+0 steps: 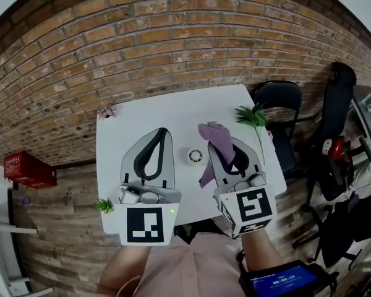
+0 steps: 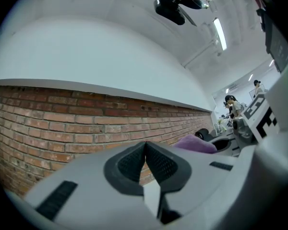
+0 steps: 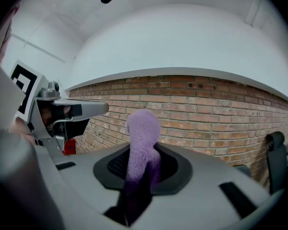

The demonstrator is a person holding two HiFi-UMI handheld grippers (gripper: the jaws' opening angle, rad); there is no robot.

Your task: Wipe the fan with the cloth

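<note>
A small round white fan (image 1: 195,156) lies on the white table (image 1: 173,113), between my two grippers in the head view. My right gripper (image 1: 220,136) is shut on a purple cloth (image 1: 213,142), which sticks up past the jaw tips and hangs down over the jaws. In the right gripper view the cloth (image 3: 143,128) stands up between the pads of that gripper (image 3: 141,150), with the brick wall behind it. My left gripper (image 1: 163,132) is held left of the fan, shut with nothing in it. Its pads (image 2: 156,163) meet in the left gripper view, where the cloth (image 2: 197,143) shows at the right.
A leafy green sprig (image 1: 253,116) lies at the table's far right corner, a pink flower (image 1: 106,111) at the far left corner and a small green plant (image 1: 105,205) at the near left. Black chairs (image 1: 278,98) stand to the right. A red box (image 1: 29,169) sits on the floor at left.
</note>
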